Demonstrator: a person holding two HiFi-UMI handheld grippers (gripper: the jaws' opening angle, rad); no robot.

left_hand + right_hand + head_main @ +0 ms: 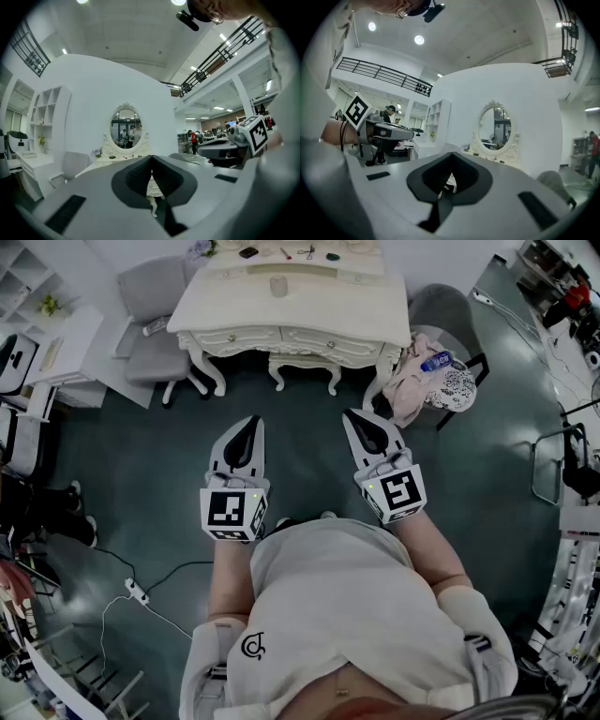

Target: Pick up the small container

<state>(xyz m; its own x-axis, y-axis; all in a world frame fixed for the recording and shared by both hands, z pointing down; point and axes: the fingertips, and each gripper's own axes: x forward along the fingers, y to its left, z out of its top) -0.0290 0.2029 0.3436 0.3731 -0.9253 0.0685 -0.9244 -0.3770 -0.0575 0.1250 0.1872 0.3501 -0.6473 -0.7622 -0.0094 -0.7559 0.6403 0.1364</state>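
- The head view looks steeply down from above the person, past the left claw [249, 427] and right claw [362, 420], to the cream carved tabletop [291, 306] farther off at the top.
- The left gripper view looks level along its jaws toward the white-framed oval mirror [125, 127] above that tabletop.
- The right gripper view faces the same mirror; each gripper view catches the other claw at its edge.

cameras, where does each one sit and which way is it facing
Head view: on the person's head, looking steeply down toward the desk; shows the left tool, right tool and torso.
Left gripper view: on the left tool, looking along its shut jaws at the mirror; right tool at right.
Right gripper view: on the right tool, looking along its shut jaws at the mirror; left tool at left.
Shared: both gripper views face the same mirror.
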